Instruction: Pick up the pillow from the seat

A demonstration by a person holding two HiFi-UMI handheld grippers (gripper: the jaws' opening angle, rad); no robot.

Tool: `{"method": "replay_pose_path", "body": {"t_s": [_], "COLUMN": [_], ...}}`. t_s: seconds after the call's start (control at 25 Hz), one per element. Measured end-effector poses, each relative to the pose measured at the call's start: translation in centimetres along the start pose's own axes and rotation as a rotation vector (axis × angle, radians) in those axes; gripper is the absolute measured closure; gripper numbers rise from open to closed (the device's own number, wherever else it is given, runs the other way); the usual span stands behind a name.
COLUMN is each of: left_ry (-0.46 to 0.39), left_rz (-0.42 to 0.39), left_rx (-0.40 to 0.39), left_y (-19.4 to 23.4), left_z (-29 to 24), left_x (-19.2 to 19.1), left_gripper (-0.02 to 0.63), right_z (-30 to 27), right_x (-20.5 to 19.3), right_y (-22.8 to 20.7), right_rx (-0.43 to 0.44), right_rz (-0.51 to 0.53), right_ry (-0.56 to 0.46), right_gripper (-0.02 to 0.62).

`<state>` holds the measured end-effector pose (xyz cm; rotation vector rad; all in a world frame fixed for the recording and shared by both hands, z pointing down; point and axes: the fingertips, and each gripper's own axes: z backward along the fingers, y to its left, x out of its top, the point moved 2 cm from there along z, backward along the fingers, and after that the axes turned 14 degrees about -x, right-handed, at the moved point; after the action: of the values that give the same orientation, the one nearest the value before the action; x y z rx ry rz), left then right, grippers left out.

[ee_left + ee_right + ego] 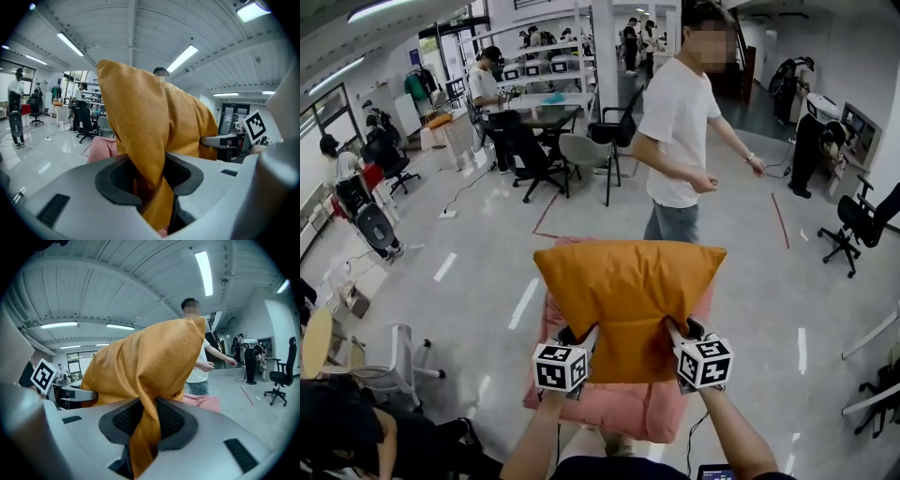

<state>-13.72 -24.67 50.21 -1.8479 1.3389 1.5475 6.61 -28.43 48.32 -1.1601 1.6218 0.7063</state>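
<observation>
Left tongs and right tongs are clamped on the pillow at its bottom edge; it is judged soft, light, best pinched by bunched fabric.

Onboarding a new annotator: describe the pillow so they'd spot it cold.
Find the pink seat in mid-floor, in front of the person in the white T-shirt. Held up over it, lower edge pinched by the left tongs and right tongs, is the pillow. It is mustard-orange and plump, where the seat below is pink.
</observation>
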Motion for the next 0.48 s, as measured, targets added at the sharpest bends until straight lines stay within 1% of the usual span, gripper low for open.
{"method": "replay_pose_path", "body": {"t_s": [0.2, 0.32, 0.48], "left_ry": [-0.007, -0.012, -0.025], "left_rz": [-0.007, -0.009, -0.018], "left_rx": [0.011, 0.005, -0.008], "left_y": [-1.4, -1.9, -1.8], "left_z": [0.2, 0.1, 0.7], "left_x": [0.4, 0.5, 0.8], "left_gripper": [0.442, 0.442, 0.439], "right_z": [0.9, 1.3, 1.6], "right_x": [0.3, 0.4, 0.7], "right_y": [-0.8, -1.1, -0.7], "right_rx": [0.007, 0.004, 0.0], "right_rz": [-0.008, -0.013, -0.006], "right_ry": [-0.007, -0.012, -0.022], "right_gripper": [0.489, 0.489, 0.488]}}
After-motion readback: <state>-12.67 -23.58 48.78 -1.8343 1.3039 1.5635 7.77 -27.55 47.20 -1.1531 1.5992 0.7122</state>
